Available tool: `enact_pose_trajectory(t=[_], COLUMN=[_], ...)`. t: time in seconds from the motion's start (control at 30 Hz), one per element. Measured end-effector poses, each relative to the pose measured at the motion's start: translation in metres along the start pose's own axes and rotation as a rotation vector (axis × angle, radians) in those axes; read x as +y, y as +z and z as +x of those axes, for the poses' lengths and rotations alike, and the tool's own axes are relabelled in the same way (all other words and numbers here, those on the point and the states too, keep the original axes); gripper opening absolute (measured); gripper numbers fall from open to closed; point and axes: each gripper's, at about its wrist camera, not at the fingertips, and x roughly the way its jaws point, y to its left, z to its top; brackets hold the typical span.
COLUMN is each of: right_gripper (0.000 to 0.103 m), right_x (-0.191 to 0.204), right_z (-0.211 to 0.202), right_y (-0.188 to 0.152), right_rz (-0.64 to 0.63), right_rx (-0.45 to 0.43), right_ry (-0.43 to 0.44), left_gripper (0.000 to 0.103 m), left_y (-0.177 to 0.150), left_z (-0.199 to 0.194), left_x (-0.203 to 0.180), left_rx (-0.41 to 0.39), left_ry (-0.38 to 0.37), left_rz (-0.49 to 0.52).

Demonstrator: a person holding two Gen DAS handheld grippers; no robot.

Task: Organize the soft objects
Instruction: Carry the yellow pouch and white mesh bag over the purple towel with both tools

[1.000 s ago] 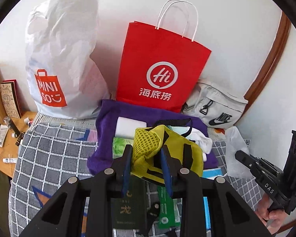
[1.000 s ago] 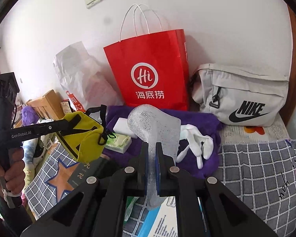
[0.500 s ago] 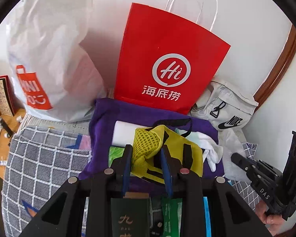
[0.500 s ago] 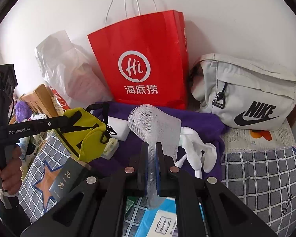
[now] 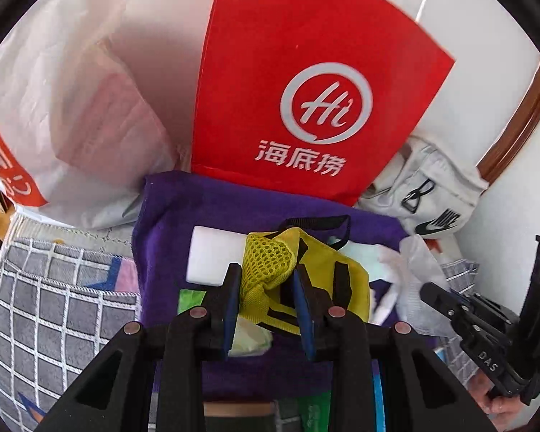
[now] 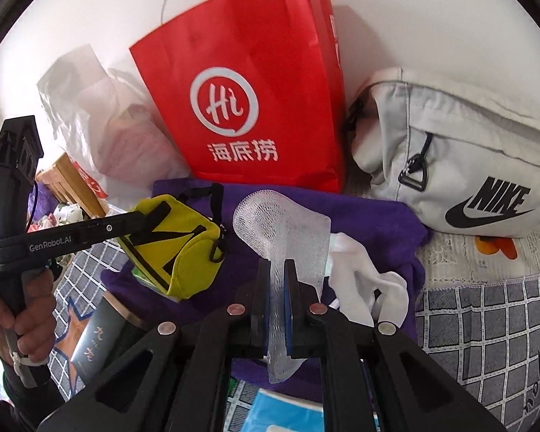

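Observation:
My left gripper (image 5: 266, 280) is shut on a yellow mesh pouch (image 5: 270, 262) with black straps and holds it above a purple towel (image 5: 176, 216); the pouch also shows in the right wrist view (image 6: 183, 248). My right gripper (image 6: 278, 273) is shut on a white foam net sleeve (image 6: 280, 223), held above the same towel (image 6: 378, 223). A white sock (image 6: 363, 280) and a white block (image 5: 212, 259) lie on the towel. A red paper bag (image 5: 306, 90) stands upright behind it.
A white plastic Miniso bag (image 5: 64, 118) stands left of the red bag. A grey Nike bag (image 6: 460, 165) leans against the wall on the right. A checked grey blanket (image 5: 46, 306) covers the bed. A dark booklet (image 6: 100, 338) and a green packet (image 5: 190, 298) lie near.
Both grippers moved forward toward the red bag and the towel, each keeping its hold. The bags now look larger and closer.

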Motion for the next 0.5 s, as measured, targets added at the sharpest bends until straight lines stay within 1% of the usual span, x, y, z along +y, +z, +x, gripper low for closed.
enact_pose_trajectory(t=[0.07,0.17,0.23,0.3,0.43,0.5], right_gripper=[0.008,0.008,0.009,0.012,0.012,0.019], right_x=[-0.004,-0.008,-0.011,-0.011,-0.011,-0.010], right_z=[0.007,0.014,0.018,0.022,0.026,0.027], right_y=[-0.002,-0.003,-0.004,-0.005,-0.006,-0.006], right_rz=[0.003,-0.001,0.000,-0.001,-0.006,-0.009], right_rx=[0.022,0.043,0.054,0.063,0.069,0.073], right_ry=[-0.007,-0.013,-0.016,-0.013,-0.010,0.001], left_gripper=[0.027,0.027,0.027,0.027,0.027,0.027], left_y=[0.001,0.000,-0.001,-0.003,-0.005,-0.006], left_z=[0.004,0.012,0.019,0.025,0.032,0.034], left_x=[0.001,0.003,0.005,0.006,0.005,0.004], left_rx=[-0.003,0.014,0.031,0.044,0.058,0.061], left_ry=[-0.007,-0.021,-0.016,-0.017,-0.014,-0.014], left_rz=[0.007,-0.003,-0.004,-0.009,-0.007,0.003])
